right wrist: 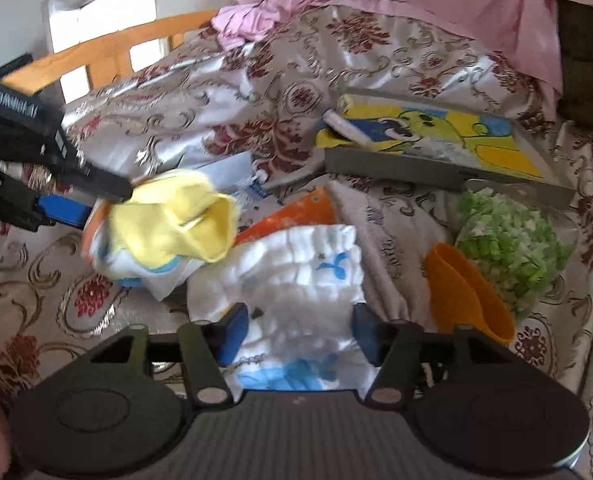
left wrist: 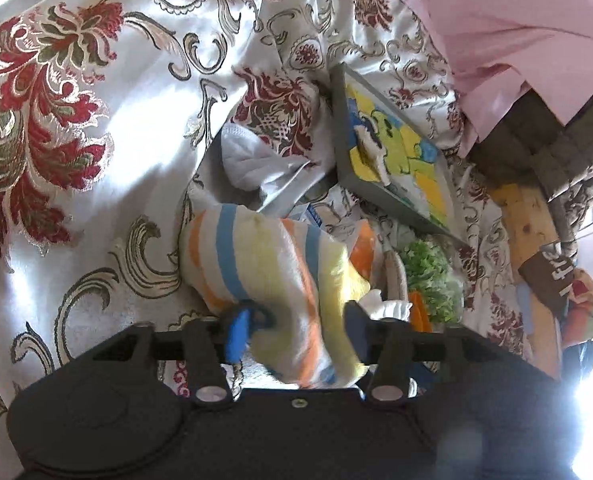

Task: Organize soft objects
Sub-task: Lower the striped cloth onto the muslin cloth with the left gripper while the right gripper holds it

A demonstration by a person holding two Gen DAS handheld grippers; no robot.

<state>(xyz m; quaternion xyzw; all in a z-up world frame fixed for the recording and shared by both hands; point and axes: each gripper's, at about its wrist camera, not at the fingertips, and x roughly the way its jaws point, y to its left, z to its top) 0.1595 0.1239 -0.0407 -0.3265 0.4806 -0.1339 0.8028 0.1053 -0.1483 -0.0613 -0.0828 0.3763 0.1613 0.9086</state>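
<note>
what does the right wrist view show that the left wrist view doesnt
Only the right wrist view: the right gripper straddling a white cloth with blue prints, jaws apart, the left gripper seen from the side, a wooden bed rail and a bright window.

Only the left wrist view: a quilted white fabric piece and a brown item with white lettering.

Both: the striped yellow, orange and blue towel, the floral satin bedspread, the framed yellow and blue cartoon picture, the pink sheet, the green leafy bundle and the orange scoop-shaped piece.
</note>
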